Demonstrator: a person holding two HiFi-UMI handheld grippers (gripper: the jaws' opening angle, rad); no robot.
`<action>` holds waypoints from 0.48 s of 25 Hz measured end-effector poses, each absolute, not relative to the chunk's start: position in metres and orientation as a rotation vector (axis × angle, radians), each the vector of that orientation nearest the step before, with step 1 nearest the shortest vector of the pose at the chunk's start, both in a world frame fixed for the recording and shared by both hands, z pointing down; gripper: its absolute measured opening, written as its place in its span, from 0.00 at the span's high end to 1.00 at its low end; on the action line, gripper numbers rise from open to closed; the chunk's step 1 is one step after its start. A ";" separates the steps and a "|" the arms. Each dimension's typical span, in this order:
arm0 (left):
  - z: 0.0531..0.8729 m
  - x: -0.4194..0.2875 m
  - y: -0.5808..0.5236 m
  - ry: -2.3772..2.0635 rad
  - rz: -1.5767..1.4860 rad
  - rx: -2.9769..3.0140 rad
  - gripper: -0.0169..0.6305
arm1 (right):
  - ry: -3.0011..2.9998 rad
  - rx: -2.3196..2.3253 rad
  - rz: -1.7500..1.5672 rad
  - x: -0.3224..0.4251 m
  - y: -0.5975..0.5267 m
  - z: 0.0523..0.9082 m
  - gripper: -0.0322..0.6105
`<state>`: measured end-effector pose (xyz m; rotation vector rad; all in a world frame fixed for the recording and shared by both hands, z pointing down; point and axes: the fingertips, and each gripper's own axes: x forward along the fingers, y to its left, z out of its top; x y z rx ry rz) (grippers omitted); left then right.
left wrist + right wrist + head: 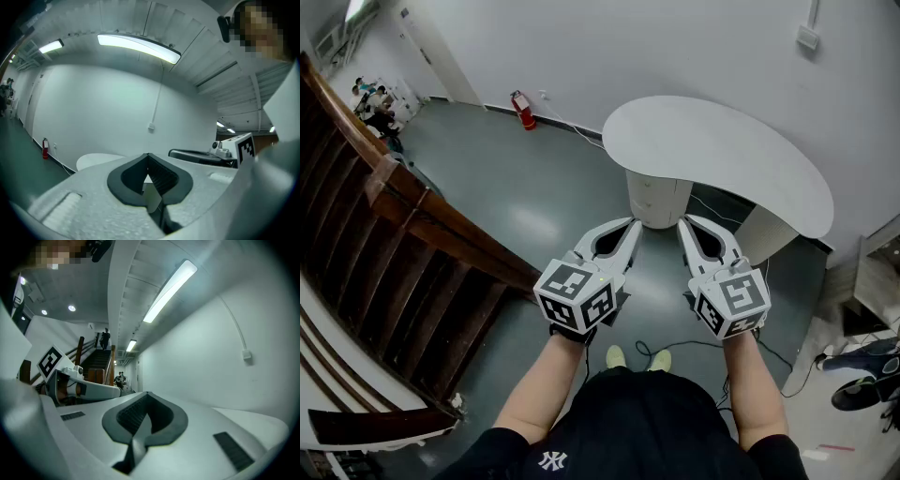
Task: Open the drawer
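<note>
A white drawer pedestal stands on the floor under a curved white table; its drawer fronts sit flush. My left gripper and right gripper are held side by side in the air, pointing at the pedestal from short of it, touching nothing. In the left gripper view the jaws meet at the tip with nothing between them, and the table top shows beyond. The right gripper has its jaws pressed together too, holding nothing.
A dark wooden stair railing runs along the left. A red fire extinguisher stands by the far wall. A cable trails over the grey floor near the person's feet. Shoes lie at the right edge.
</note>
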<state>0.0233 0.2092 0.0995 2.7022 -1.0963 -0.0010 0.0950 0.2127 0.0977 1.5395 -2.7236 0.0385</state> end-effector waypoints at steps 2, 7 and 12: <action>0.100 0.026 0.209 -1.096 -0.003 2.702 0.96 | -2.725 1.539 0.040 0.097 0.212 0.098 0.93; 0.102 0.031 0.213 -1.095 0.000 2.701 0.96 | -2.727 1.535 0.041 0.100 0.215 0.100 0.93; 0.101 0.031 0.212 -1.108 -0.004 2.701 0.96 | -2.763 1.496 0.086 0.100 0.216 0.101 0.93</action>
